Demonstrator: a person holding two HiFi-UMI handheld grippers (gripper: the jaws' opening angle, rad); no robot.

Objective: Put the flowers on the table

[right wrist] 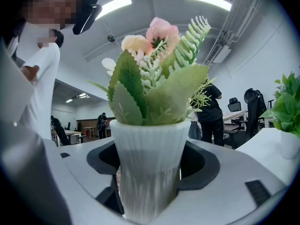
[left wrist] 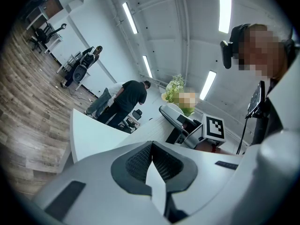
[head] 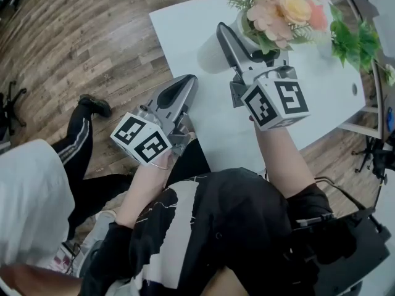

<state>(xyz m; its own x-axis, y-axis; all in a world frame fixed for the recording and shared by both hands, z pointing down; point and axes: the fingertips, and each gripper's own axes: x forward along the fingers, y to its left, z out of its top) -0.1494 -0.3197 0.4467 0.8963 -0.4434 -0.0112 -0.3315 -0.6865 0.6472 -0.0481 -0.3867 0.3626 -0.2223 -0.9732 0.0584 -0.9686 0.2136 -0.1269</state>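
**Gripping a vase [right wrist: 151,163] of flowers [head: 281,8] at the white counter [head: 179,42]**

Right gripper [head: 237,42]: the jaws stand wide and press on either side of the white ribbed vase. The vase sits upright between them and fills the gap. Pink and peach blooms, broad green leaves and a fern-like sprig rise from its mouth. From the head view, vase and flowers lie over the far part of the counter. Whether the base of the vase touches the surface cannot be told. The person's right forearm [head: 281,159] reaches across the counter's near edge, and this gripper's marker cube [head: 276,103] faces upward.

Left gripper [head: 184,86]: the jaws are closed together with nothing between them. It is held at the counter's near left edge, well apart from the vase, with its tips pointing toward the counter.

Surroundings: a second green plant [head: 353,42] stands on the counter near the flowers, on their right; the right gripper view shows it in a white pot. A wood-plank floor [head: 80,36] lies around the counter. In the background a bystander in dark clothing [right wrist: 213,111] stands beside other desks and office chairs [right wrist: 253,100].
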